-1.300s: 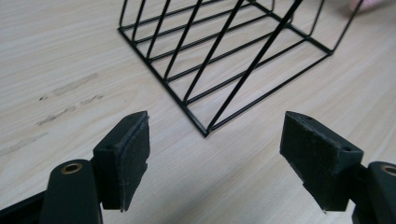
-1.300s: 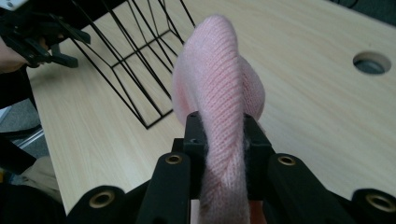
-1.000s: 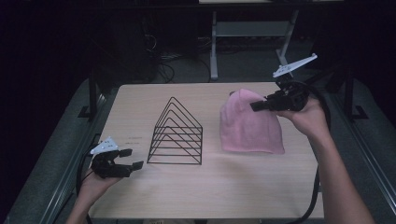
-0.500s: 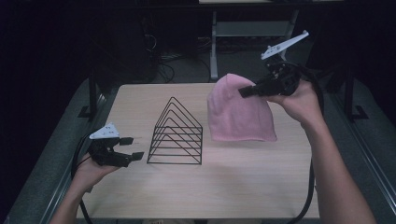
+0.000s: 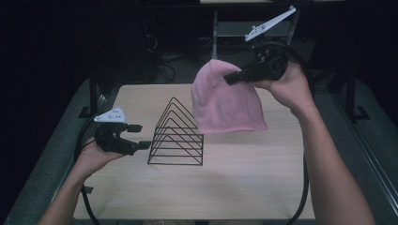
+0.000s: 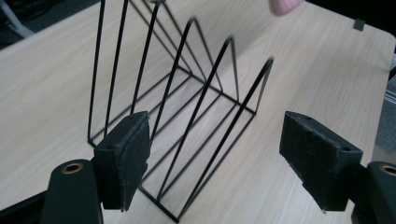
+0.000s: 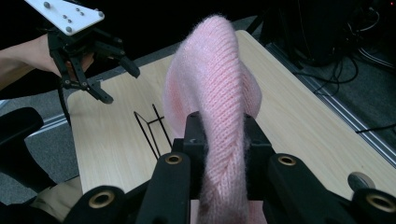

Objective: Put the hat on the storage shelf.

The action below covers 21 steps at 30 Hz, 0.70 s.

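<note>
Knitwear, soft and light: the pink hat (image 5: 225, 101) hangs limp above the table (image 5: 263, 187), pinched near its crown in my right gripper (image 5: 231, 78). My left gripper (image 6: 212, 154) gapes wide, empty, by the wire rack (image 5: 177, 133). I'd steady the loose brim.

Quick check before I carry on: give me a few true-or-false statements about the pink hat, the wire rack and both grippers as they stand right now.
1. The right gripper is clamped on the pink knitted hat. True.
2. The hat lies flat on the light wooden table. False: it hangs in the air from the right gripper, above the table.
3. The left gripper stands open with nothing between its pads. True.
4. The black triangular wire rack is tipped on its side. False: it stands upright on its base.
5. The left gripper holds the rack. False: it sits beside the rack, apart from it.
</note>
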Each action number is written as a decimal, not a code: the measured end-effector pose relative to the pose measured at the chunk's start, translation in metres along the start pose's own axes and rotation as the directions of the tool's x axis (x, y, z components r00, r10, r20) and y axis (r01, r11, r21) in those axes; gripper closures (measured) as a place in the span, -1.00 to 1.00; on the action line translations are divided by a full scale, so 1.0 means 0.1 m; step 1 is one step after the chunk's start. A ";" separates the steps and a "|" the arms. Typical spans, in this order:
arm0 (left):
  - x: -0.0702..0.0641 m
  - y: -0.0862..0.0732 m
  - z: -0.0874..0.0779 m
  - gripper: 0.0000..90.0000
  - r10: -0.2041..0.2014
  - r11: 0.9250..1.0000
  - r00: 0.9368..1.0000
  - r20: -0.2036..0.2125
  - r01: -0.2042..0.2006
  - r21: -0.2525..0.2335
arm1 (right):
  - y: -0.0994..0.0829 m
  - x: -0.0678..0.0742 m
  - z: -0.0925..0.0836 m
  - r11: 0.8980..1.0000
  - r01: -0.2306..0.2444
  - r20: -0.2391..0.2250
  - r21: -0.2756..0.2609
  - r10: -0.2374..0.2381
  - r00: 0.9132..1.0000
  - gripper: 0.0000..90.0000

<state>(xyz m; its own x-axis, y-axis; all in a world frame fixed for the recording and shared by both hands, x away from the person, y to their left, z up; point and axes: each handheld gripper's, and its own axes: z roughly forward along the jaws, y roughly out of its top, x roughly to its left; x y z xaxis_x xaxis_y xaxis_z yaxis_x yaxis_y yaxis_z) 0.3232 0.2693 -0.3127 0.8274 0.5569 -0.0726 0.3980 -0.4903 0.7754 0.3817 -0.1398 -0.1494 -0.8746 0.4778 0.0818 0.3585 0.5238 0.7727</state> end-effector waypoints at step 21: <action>-0.01 0.41 0.01 -0.46 0.038 0.999 0.997 0.071 -0.036 -0.027 | 0.49 0.27 0.30 0.997 0.069 -0.053 -0.025 -0.070 0.996 0.69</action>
<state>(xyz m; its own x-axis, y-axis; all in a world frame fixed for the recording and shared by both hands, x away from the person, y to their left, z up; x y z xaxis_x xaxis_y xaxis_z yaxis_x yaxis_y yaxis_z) 0.3390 0.2473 -0.2816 0.8682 0.4884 -0.0875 0.3569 -0.4923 0.7939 0.3856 -0.0805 -0.1284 -0.9137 0.4018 0.0607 0.2891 0.5379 0.7919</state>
